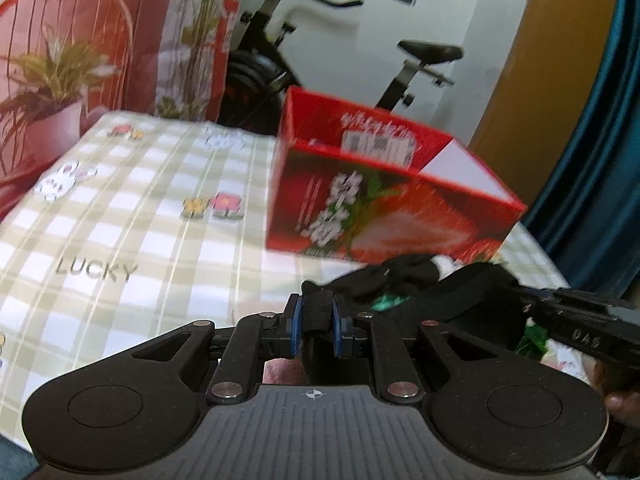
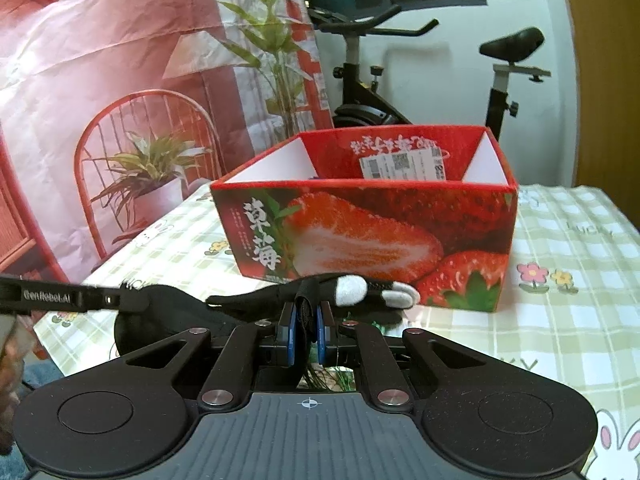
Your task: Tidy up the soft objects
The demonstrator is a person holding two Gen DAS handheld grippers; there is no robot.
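A red cardboard strawberry box point(image 2: 366, 216), open-topped with white inner walls, stands on the bench point(image 2: 568, 248) under a checked cloth. In front of the box, a soft black glove point(image 2: 360, 290) with grey fingertips hangs between both grippers: the left gripper point(image 1: 316, 322) and right gripper point(image 2: 306, 328) each have their fingers clamped on black fabric. An exercise bike point(image 2: 400, 80) stands behind the box.

The tall red strawberry cardboard box point(image 2: 364, 232) stands just ahead of the fingers point(image 2: 291, 332); its open top is free, and so is the checked table point(image 1: 132, 240) beside it.
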